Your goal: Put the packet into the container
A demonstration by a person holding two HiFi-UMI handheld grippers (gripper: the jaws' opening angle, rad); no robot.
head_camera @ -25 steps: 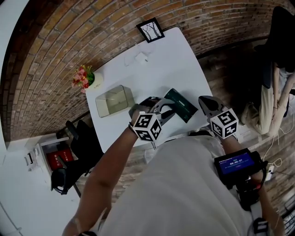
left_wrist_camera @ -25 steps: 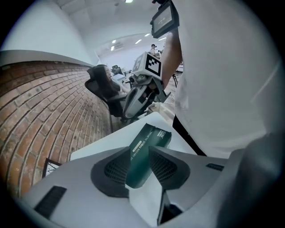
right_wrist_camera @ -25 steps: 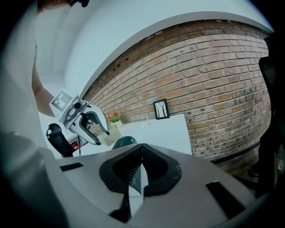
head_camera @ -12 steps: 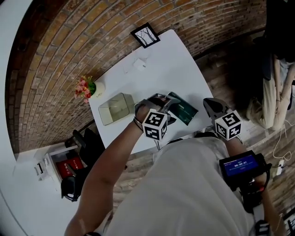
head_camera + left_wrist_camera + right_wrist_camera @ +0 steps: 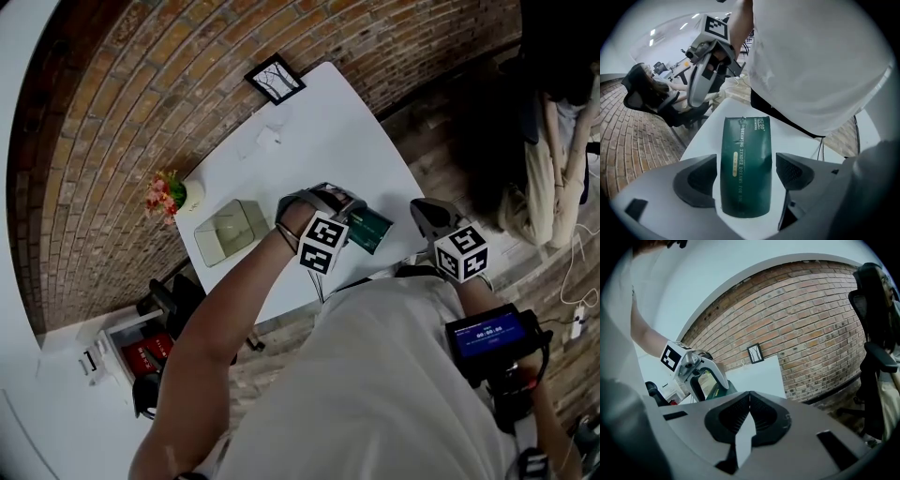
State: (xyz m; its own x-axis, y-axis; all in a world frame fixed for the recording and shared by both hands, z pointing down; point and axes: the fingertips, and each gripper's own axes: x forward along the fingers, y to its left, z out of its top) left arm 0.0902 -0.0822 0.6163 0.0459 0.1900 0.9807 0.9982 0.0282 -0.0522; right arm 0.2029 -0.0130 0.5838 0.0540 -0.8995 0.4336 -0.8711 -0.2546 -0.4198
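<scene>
- Fingers (image 5: 696, 180) of the left gripper (image 5: 746, 176): spread wide, having just been opening, one on each long side of the packet (image 5: 745, 140), with a thin strip of table visible between each pad and the packet's edge. No grip yet.
- Fingers (image 5: 729, 420) of the right gripper (image 5: 749, 404): closed together, with nothing between them. Parked to the right of the packet in the head view and clear of it.
- Packet: dark green with pale lettering, lying flat on the white table (image 5: 319, 122), directly below the downward-pointing left gripper and lined up lengthwise with the gap between its fingers.
- Container (image 5: 230, 232): clear, open-topped and apparently empty, on the same table, well apart from the packet and to its left in the head view.
- Step in hand, judging by this: the approach for the pick, fingers straddling the packet but not yet closed. Nothing lifted or carried so far.
- Next move probably calls for:
  - sinking the last bit until the fingertips reach table level beside the packet;
  - squeezing across its narrow width;
  - lifting it clear and carrying it left to the container's open top.
- A flat, pliable packet may buckle or slide out of a shallow pinch, so a low, centred grip seems wise.
</scene>
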